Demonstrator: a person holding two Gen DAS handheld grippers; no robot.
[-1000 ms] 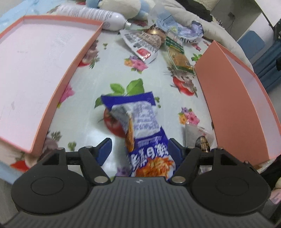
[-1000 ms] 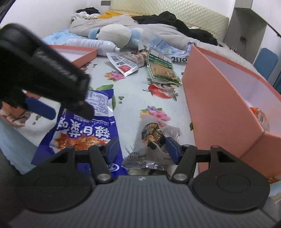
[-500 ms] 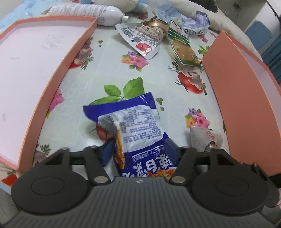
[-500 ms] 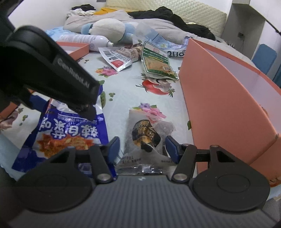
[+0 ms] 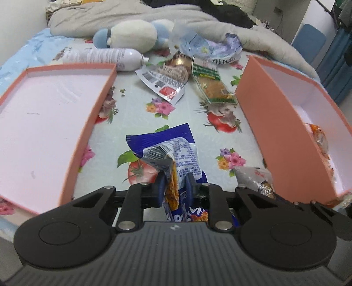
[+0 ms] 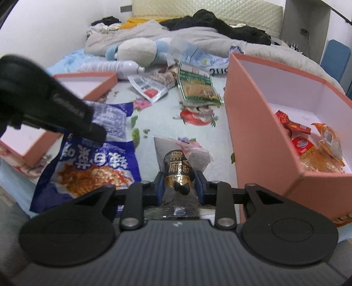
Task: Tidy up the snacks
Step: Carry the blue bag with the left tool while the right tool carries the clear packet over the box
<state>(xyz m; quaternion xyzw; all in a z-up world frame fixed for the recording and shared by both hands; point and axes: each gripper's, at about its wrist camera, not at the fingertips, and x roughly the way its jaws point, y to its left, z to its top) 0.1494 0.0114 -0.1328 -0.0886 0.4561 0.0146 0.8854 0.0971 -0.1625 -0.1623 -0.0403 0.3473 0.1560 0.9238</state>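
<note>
Left claw (image 5: 173,186) (pinching) crumpled blue packet (image 5: 176,154)

White walls (image 6: 55,26); quilted headboard (image 6: 206,8)

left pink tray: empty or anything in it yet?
Empty. The left wrist view shows the shallow pink tray with only bare white floor, no packets inside.

Crinkled glossy blue plastic snack bag (image 5: 176,154), matt salmon-pink cardboard box (image 6: 261,132) (smooth white inside), shiny flowered vinyl tablecloth (image 5: 136,105), ribbed matt-black plastic gripper body (image 5: 176,253).
</note>
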